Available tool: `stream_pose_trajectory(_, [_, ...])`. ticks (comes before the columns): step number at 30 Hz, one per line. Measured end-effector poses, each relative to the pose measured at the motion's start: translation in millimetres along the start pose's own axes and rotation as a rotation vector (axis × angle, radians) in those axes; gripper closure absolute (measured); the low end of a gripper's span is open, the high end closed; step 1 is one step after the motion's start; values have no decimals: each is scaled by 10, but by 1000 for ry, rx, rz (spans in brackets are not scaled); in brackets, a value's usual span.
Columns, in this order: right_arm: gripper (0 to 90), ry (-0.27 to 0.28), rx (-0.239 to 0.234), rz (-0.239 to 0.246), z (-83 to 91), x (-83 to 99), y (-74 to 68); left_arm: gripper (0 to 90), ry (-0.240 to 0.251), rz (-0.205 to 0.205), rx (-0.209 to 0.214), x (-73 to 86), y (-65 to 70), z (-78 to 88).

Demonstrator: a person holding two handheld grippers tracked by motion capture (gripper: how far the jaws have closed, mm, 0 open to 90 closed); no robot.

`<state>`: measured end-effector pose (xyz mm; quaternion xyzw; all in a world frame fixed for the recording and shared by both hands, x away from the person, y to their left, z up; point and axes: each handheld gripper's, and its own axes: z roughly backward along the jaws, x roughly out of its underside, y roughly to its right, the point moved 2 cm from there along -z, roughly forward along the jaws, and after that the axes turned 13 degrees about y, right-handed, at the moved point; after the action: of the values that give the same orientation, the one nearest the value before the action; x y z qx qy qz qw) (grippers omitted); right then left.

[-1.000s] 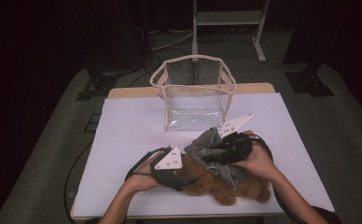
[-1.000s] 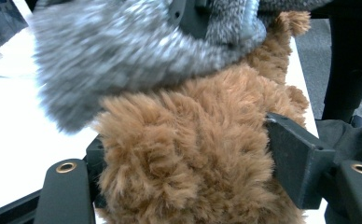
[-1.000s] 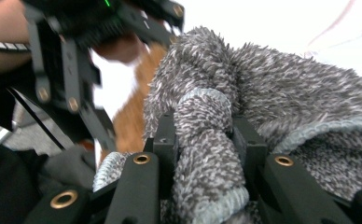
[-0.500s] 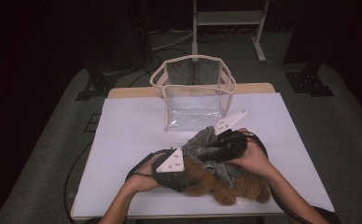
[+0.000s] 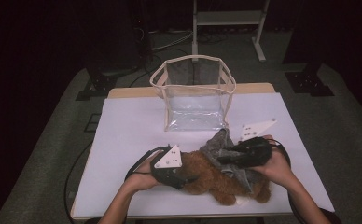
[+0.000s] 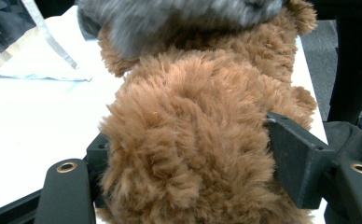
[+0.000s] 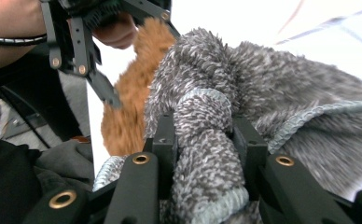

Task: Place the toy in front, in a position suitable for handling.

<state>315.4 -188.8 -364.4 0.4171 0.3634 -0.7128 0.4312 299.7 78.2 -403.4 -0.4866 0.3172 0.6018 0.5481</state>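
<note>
jaws: showing matte black, blocky pads, brass-ringed holes behind them
plates: showing pale three-cornered tops, dotted with small holes
cables: trailing black loops behind the jaws

Recording studio or lab setup: a table (image 5: 123,140) covered in white is ringed by black curtains (image 5: 53,37), grey carpet (image 5: 39,154) is laid, a stand (image 5: 228,18) is parked behind.

Plush toy (image 6: 193,140) cut off at bottom edge in left gripper view; grey cloth (image 6: 179,16) blurred, cropped at top. High view: cloth hides toy's mid-body, left gripper (image 5: 181,176) tips buried in fur. Clear bag (image 6: 16,42) partly out of frame.
</note>
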Motion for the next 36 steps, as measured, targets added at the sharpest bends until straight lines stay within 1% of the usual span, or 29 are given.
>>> stream_pose_trajectory(3, [666, 16, 43, -24, 183, 90, 44, 292, 1, 5, -7, 2, -19, 12])
stream_pose_trajectory(4, [667, 23, 56, -25, 233, 114, 66, 291, 1, 8, -10, 2, -25, 11])
stream_pose_trajectory(6, [666, 35, 62, -50, 293, 141, 85, 291, -1, 10, -13, -2, -33, 7])
stream_pose_trajectory(7, [666, 35, 66, -49, 297, 145, 84, 291, -3, 12, -15, -4, -36, 6])
stream_pose_trajectory(10, [666, 35, 53, -32, 219, 113, 44, 292, -5, 17, -22, -5, -46, 4])
stream_pose_trajectory(12, [666, 32, 31, -13, 124, 68, 5, 292, 2, 25, -25, -3, -50, 2])
stream_pose_trajectory(16, [665, -4, -12, 31, -94, -5, -99, 289, 2, 26, -20, 1, -52, 5])
stream_pose_trajectory(18, [663, -25, -15, 55, -165, -13, -127, 289, 1, 25, -22, 4, -52, 11])
stream_pose_trajectory(19, [664, -27, -14, 55, -170, -10, -130, 289, 3, 26, -21, 6, -52, 15])
stream_pose_trajectory(21, [664, -15, -11, 44, -124, 4, -105, 289, 2, 22, -22, 7, -58, 22])
stream_pose_trajectory(23, [663, -2, 15, 31, -26, 31, -59, 289, 6, 24, -31, 8, -67, 28])
stream_pose_trajectory(25, [661, 7, 55, 15, 98, 76, 11, 289, 2, 21, -28, 4, -69, 32])
stream_pose_trajectory(26, [660, 18, 68, -5, 157, 102, 52, 289, 3, 20, -27, 1, -63, 28])
stream_pose_trajectory(27, [659, 29, 76, -26, 209, 125, 91, 289, 1, 15, -25, -2, -61, 27])
stream_pose_trajectory(29, [659, 42, 92, -42, 265, 153, 136, 289, 1, 16, -24, -4, -57, 21])
stream_pose_trajectory(31, [655, 46, 80, -48, 242, 152, 123, 288, 0, 15, -19, 0, -51, 18])
stream_pose_trajectory(34, [607, 0, 61, -17, 153, 126, 61, 284, -4, 6, -12, 3, -39, 24])
stream_pose_trajectory(36, [561, -4, 63, -5, 146, 103, 39, 284, -3, 6, -12, 4, -35, 27])
